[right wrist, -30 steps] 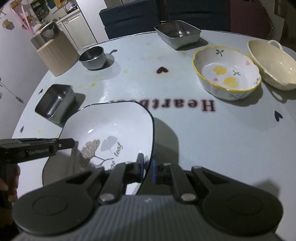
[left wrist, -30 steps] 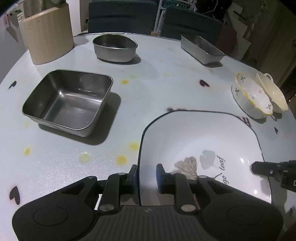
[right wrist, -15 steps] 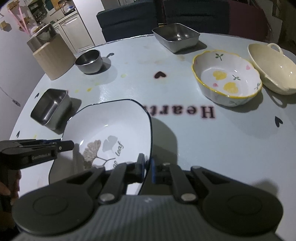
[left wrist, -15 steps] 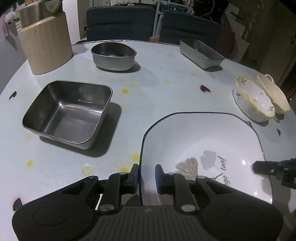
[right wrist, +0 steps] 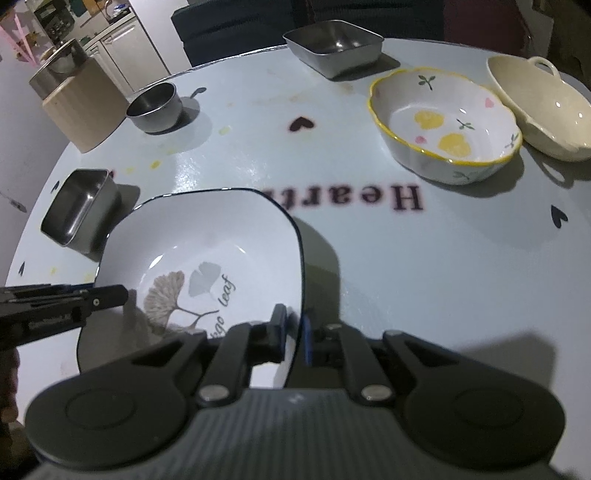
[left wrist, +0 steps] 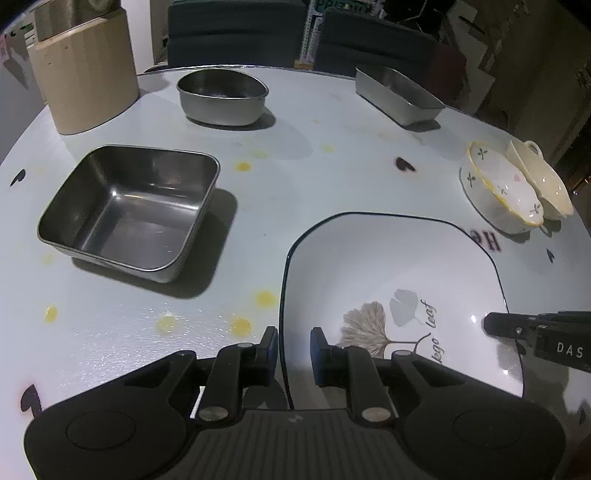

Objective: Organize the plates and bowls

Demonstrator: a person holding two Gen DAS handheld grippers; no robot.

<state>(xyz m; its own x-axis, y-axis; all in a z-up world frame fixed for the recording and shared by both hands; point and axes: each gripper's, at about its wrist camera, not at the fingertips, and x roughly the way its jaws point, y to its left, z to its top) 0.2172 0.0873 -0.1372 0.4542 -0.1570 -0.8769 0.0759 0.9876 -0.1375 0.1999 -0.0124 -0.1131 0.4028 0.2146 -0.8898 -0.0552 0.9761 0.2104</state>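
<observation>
A white square plate [left wrist: 391,266] with a dark rim and a ginkgo leaf print is held between both grippers above the table. My left gripper [left wrist: 293,349] is shut on its left rim. My right gripper [right wrist: 294,330] is shut on the opposite rim; the plate also shows in the right wrist view [right wrist: 218,240]. A yellow-rimmed flowered bowl [right wrist: 443,122] and a cream handled dish [right wrist: 535,107] stand at the right. A square steel tray [left wrist: 129,206], a steel bowl [left wrist: 223,96] and another steel tray [left wrist: 399,96] stand further off.
A round white table [right wrist: 424,258] with heart prints and lettering carries everything. A wooden holder [left wrist: 83,70] with a metal pot stands at the far left edge. Dark chairs [left wrist: 236,33] stand behind the table.
Both grippers have lifted the plate a little higher, keeping hold of its rims. The dishes on the table have not moved.
</observation>
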